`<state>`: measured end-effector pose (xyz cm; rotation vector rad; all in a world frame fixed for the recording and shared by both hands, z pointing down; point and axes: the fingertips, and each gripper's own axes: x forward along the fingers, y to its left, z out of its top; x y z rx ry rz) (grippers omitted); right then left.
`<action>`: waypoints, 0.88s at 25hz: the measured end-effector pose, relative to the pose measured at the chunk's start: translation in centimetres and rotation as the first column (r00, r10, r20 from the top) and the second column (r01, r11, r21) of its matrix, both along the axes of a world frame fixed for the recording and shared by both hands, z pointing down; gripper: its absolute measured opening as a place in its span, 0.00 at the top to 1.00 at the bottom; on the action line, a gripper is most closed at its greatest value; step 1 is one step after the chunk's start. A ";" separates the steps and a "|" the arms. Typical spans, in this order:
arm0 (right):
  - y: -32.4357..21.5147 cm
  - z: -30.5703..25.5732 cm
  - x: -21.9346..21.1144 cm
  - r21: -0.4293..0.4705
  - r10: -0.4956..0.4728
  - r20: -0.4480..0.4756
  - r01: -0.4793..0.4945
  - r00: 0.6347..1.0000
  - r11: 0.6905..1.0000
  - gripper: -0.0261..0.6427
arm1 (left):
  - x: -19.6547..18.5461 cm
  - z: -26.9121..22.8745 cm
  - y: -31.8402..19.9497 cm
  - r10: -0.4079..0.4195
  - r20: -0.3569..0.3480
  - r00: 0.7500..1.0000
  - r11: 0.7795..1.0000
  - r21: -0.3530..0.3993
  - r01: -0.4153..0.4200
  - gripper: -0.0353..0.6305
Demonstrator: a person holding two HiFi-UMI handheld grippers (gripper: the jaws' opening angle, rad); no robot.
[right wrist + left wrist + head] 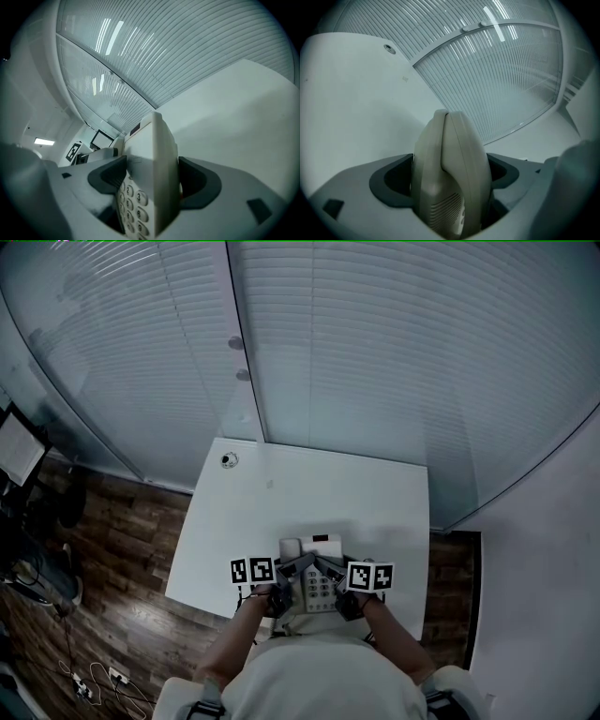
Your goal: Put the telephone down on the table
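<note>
A beige desk telephone (314, 576) with a keypad hangs over the near edge of the white table (281, 512), held from both sides. My left gripper (284, 579) is shut on its left side, where the handset (452, 173) fills the space between the jaws. My right gripper (339, 579) is shut on the right side of the telephone (147, 183), with the number keys showing between the jaws. Whether the base touches the table I cannot tell.
A small round fitting (228, 460) sits near the table's far left corner. Glass walls with blinds (375, 362) stand behind the table. Dark wooden floor (112, 568) lies to the left, with cables and equipment there.
</note>
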<state>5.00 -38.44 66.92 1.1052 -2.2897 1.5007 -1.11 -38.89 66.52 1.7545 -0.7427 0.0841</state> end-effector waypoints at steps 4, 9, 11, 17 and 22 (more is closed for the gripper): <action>-0.7 0.7 0.2 -0.002 0.003 -0.006 -0.004 1.000 1.000 0.44 | 0.2 0.8 -0.7 -0.001 -0.001 1.000 1.000 -0.007 0.001 0.30; -1.4 1.4 0.6 -0.002 0.010 -0.005 -0.010 1.000 1.000 0.44 | 0.5 1.4 -1.5 -0.001 0.002 1.000 1.000 -0.007 0.001 0.30; -1.6 1.7 0.6 -0.002 0.012 -0.004 -0.012 1.000 1.000 0.44 | 0.6 1.7 -1.7 -0.002 0.004 1.000 1.000 -0.007 0.002 0.30; -2.2 2.6 0.8 -0.005 0.015 -0.006 -0.015 1.000 1.000 0.44 | 0.7 2.6 -2.4 -0.010 0.011 1.000 1.000 -0.006 0.010 0.30; -2.5 3.2 0.9 -0.001 0.018 -0.004 -0.018 1.000 1.000 0.44 | 0.7 3.1 -2.8 -0.020 0.022 1.000 1.000 0.004 0.019 0.30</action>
